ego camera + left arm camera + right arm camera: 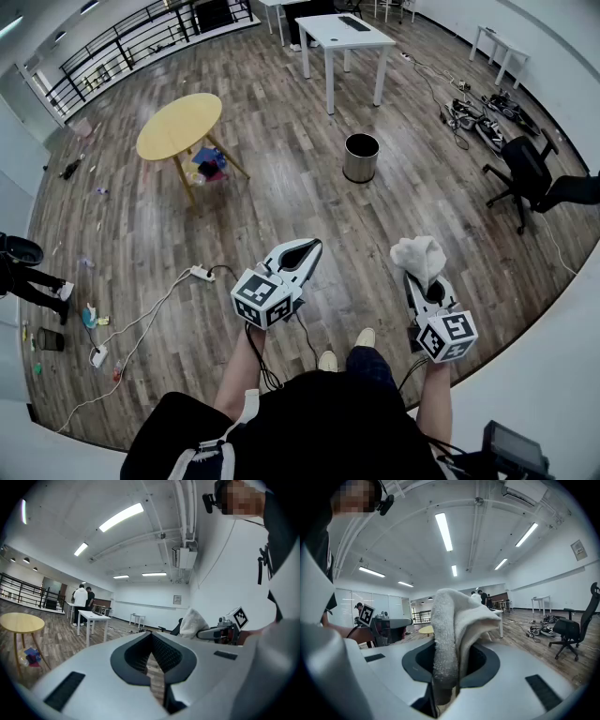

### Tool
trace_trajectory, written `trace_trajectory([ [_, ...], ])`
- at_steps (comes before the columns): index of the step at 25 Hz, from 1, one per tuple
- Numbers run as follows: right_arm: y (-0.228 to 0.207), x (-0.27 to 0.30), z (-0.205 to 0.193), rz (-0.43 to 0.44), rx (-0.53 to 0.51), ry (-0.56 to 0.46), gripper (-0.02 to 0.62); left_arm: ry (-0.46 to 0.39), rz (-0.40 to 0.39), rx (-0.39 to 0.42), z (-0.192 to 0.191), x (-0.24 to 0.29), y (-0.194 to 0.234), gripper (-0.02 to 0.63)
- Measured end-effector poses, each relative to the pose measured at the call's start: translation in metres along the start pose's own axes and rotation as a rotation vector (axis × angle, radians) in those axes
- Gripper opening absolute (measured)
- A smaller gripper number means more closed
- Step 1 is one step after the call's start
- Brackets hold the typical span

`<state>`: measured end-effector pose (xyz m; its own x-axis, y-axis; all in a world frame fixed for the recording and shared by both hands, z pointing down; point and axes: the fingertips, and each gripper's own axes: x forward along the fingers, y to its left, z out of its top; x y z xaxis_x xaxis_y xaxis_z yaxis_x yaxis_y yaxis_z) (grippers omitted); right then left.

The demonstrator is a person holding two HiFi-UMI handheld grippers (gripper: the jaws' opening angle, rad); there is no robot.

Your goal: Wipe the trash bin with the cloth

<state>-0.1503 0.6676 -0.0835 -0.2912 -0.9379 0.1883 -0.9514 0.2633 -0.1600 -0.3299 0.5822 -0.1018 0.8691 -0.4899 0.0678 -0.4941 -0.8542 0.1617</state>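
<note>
gripping white cloth (pixel 418 255) in right gripper (pixel 423 281); left gripper (pixel 310 248) seemingly closed

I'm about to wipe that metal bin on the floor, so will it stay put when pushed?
Probably not: the trash bin stands free on the smooth wood floor, so it may slide. Its thin-looking shiny wall and open top suggest it is light, so a push near the rim could tip it.

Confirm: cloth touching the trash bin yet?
Apart. Head view: cloth sits in the right gripper, bare floor between it and the trash bin.
</note>
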Motion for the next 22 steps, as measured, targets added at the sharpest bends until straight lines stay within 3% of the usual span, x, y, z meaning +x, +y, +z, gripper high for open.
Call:
trace_trajectory([
  [11, -0.050, 0.049, 0.005, 0.002, 0.015, 0.001, 0.083, 0.005, 0.016, -0.013, -0.001, 0.055, 0.043, 0.000],
  [22, -0.151, 0.137, 0.039, 0.042, 0.010, 0.012, 0.084, 0.015, 0.040, 0.002, 0.021, 0.172, 0.098, 0.000],
])
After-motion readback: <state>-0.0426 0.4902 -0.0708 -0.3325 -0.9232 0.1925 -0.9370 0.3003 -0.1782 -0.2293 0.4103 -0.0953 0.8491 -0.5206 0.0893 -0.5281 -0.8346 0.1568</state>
